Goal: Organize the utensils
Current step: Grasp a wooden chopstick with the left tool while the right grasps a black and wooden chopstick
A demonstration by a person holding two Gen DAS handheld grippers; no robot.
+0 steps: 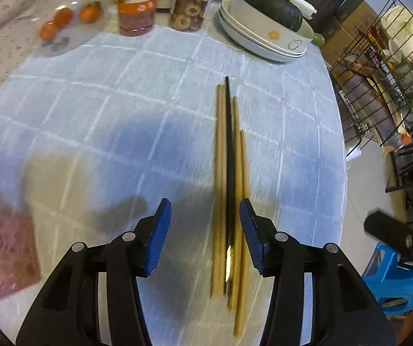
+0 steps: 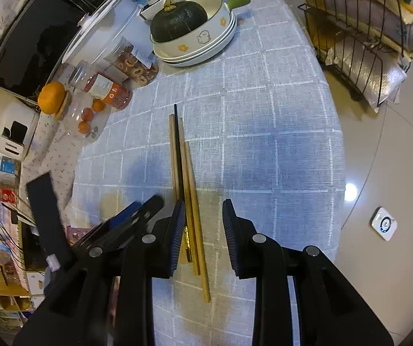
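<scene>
On the counter (image 2: 278,115) the chopsticks (image 2: 187,190) lie bunched between both wide-open, empty hand-held grippers, left (image 1: 205,238) and right (image 2: 203,236); best centre over the bundle and close square so none slips out.

A dark green squash (image 2: 179,20) sits in a white bowl with yellow flower prints (image 2: 206,39), stacked on white plates (image 2: 203,54) at the far edge of the blue checked tablecloth (image 2: 264,115). Two clear snack jars (image 1: 137,3) stand near its far left corner, beside small oranges (image 1: 62,18).
</scene>
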